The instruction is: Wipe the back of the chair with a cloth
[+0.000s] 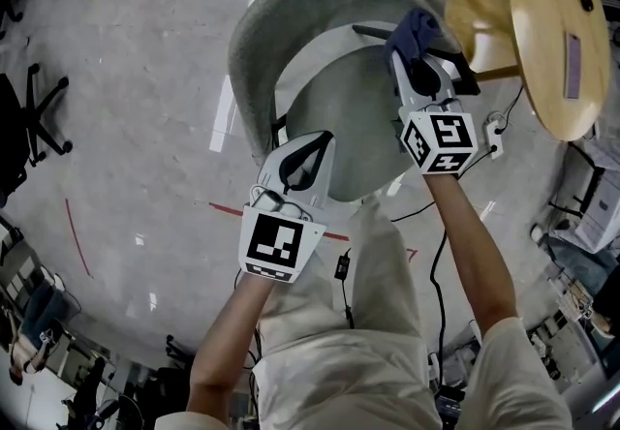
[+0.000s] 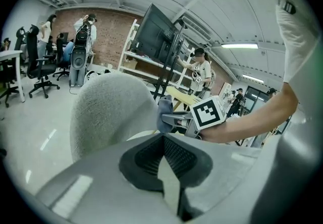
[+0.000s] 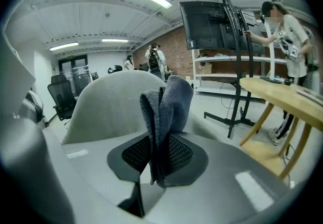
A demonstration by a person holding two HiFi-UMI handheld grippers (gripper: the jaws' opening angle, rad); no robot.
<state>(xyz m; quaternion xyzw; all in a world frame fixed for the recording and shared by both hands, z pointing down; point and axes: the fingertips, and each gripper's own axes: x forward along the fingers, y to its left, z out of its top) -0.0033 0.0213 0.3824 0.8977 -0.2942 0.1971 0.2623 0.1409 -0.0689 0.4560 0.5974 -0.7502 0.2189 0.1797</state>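
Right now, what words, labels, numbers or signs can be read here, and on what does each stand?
No words or numbers can be read.
Left tool and right tool: square black-and-white markers only, no letters.
Print on a bystander's shirt: too blurred to read.

Table [image 1: 544,50] R of chair [image 1: 260,43]

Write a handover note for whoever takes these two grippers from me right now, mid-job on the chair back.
Left tongs: shut, empty, held over the chair seat.
Right tongs: shut on the folded blue-grey cloth.
The cloth is up by the right end of the curved grey fabric chair back; contact can't be confirmed.
Done: cloth in grip. How much is already wiped doesn't show.
Left: wipe across the chair back.
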